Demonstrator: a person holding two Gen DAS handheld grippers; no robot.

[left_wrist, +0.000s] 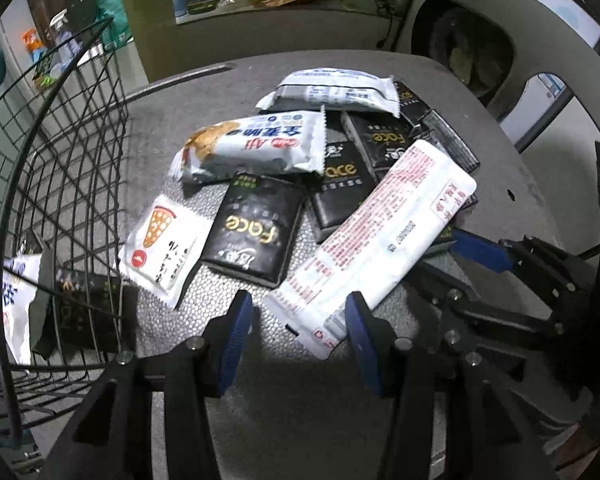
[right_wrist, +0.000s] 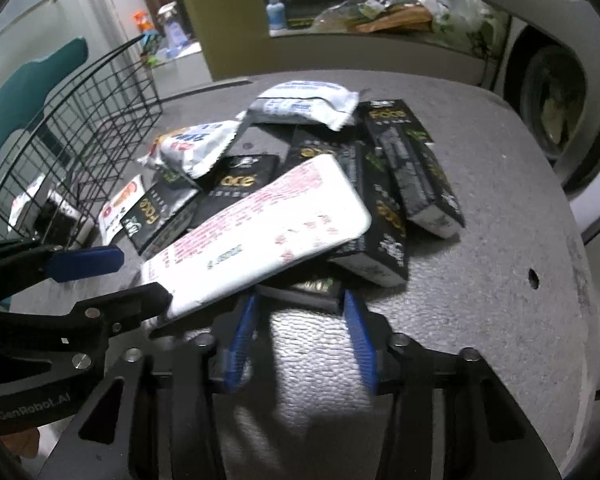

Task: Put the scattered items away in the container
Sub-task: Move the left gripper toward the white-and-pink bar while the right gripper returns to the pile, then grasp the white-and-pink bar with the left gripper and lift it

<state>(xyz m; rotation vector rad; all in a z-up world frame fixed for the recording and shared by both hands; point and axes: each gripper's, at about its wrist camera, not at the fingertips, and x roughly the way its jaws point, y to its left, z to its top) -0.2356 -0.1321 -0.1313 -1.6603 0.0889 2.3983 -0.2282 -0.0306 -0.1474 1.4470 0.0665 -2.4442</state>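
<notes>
A pile of snack packets and black "Face" tissue packs lies on the grey round table [left_wrist: 204, 92]. A long white packet with red print [left_wrist: 376, 236] lies on top; it also shows in the right wrist view [right_wrist: 256, 236]. My left gripper [left_wrist: 296, 320] is open, its jaws either side of that packet's near end. My right gripper [right_wrist: 300, 312] is open, its jaws around the edge of a black tissue pack [right_wrist: 316, 286] under the packet. The black wire basket [left_wrist: 60, 160] stands at the left and holds a white packet [left_wrist: 12, 300] and a black pack [left_wrist: 84, 308].
A pizza-print sachet [left_wrist: 164, 248], a white bread packet [left_wrist: 256, 148], another white packet [left_wrist: 332, 90] and several black packs [right_wrist: 412, 164] make up the pile. A white chair [left_wrist: 520, 40] stands behind the table on the right. A cluttered counter [right_wrist: 380, 16] is beyond.
</notes>
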